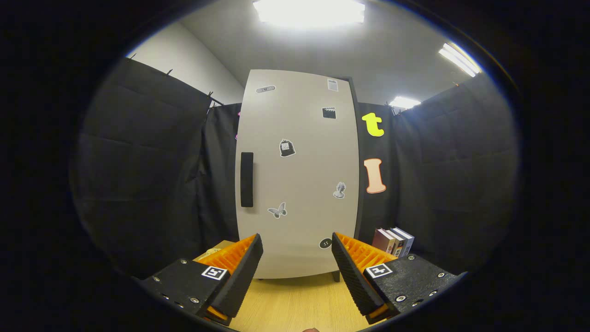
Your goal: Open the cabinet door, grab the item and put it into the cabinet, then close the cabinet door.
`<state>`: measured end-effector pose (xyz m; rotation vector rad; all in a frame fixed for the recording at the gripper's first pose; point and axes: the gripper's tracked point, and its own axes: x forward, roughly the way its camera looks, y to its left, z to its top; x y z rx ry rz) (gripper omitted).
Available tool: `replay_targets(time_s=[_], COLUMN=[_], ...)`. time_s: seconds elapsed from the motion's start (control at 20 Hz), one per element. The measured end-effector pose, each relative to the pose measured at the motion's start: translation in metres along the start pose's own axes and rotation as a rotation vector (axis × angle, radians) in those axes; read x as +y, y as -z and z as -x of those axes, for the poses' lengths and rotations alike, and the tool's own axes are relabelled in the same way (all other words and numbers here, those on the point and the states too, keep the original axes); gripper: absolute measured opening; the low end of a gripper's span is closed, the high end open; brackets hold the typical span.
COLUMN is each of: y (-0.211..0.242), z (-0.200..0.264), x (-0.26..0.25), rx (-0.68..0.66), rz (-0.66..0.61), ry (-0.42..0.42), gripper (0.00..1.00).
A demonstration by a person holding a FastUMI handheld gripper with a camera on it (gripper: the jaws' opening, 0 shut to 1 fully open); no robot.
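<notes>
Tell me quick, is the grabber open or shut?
Hand-held gripper: open, holding nothing, fingers spread in front of the closed cabinet door.

Cabinet door [297, 175] closed, upright, stickered; dark handle [247, 179] left.

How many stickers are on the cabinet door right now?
7 on the cabinet door: two along the top, one under the right-hand top one, one mid-door, one lower right, a butterfly by the handle, and one just above the open gripper. The fingers may hide more.

Tool [297, 263] spread wide, empty, facing closed cabinet door [299, 175].
</notes>
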<state>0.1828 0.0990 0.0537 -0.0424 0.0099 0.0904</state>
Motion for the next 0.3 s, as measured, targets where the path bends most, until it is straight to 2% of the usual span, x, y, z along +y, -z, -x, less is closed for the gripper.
replay_targets(time_s=[0.3], y=[0.025], z=[0.011], x=[0.012], rx=[0.05], rz=[0.0], ry=[-0.015], gripper=[0.93])
